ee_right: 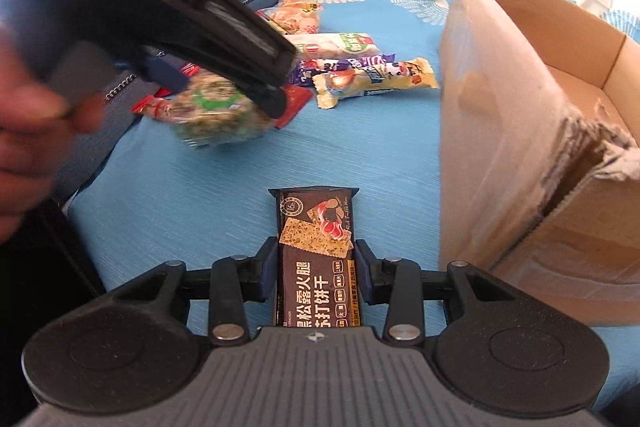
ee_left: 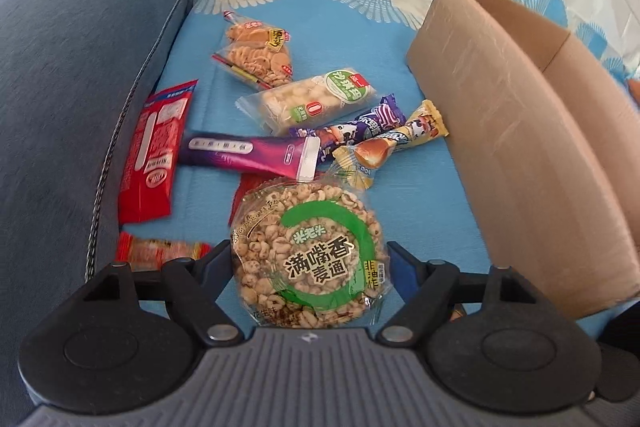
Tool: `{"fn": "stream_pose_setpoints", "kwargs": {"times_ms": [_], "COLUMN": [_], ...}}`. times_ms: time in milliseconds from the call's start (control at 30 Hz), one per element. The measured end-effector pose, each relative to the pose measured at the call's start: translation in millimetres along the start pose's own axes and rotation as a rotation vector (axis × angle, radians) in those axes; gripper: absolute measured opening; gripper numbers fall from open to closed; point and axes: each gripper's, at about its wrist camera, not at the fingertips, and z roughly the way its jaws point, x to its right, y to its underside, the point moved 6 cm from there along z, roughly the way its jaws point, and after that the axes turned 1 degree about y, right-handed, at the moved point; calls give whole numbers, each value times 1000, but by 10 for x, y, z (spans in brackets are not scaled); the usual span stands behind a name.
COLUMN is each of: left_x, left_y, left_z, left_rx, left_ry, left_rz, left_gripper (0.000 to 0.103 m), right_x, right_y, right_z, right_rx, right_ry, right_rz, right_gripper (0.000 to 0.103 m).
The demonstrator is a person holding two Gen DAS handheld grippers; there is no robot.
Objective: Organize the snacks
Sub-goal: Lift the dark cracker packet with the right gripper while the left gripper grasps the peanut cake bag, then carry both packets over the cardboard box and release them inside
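1. Snacks are lying scattered on the blue seat cover (ee_left: 400, 195), btwn the sofa armrest (ee_left: 80, 67) and the cardboard box (ee_left: 500, 131).
2. L gripper (ee_left: 306, 259) is holding the round puffed-grain cake pack (ee_left: 306, 255) w/ green ring label; its fingers (ee_left: 218, 259) are pressing both sides, jaws standing wide around it.
3. In the right wrist view that same pack (ee_right: 216, 115) is looking blurred, hanging under the L gripper (ee_right: 224, 87) just above the cover, a person's hand (ee_right: 36, 115) gripping the handle.
4. R gripper (ee_right: 316, 259) is clamping a dark cracker pack (ee_right: 316, 255), lengthwise btwn the pads (ee_right: 269, 267); the pack's far end is sticking out over the blue cover.
5. Box is sitting open at the R side, one near corner (ee_right: 592, 147) torn; whether anything is lying inside, can't tell.
6. Still loose on the cover: cookie bag (ee_left: 256, 51) farthest back, white bar pack w/ green label (ee_left: 308, 99) in front of it, purple candy wrapper (ee_left: 360, 123) and yellow wrapper (ee_left: 396, 143) overlapping near the box.
7. Magenta-purple pack (ee_left: 248, 155) is lying crosswise mid-pile; big red packet (ee_left: 154, 151) is resting against the armrest, small red-orange wrapper (ee_left: 160, 251) nearer the L gripper.
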Motion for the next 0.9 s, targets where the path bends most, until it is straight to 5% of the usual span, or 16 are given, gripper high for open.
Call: {"fn": "stream_pose_setpoints", "kwargs": {"times_ms": [167,467,900], "left_x": [4,59,108], "left_y": [61,161,238], "left_z": [-313,-988,-1341], "left_rx": [107,460,594], "left_ry": [14,9,16], "left_rz": [-40,-78,-105], "left_gripper": [84,84,84], "right_x": [3,-56,768], "right_y": [-3,-210,-837], "right_z": [-61,-638,-1545], "right_rx": [26,232,500], "right_ry": [-9,-18,27], "right_rz": [4,-50,-49], "right_gripper": [41,41,41]}}
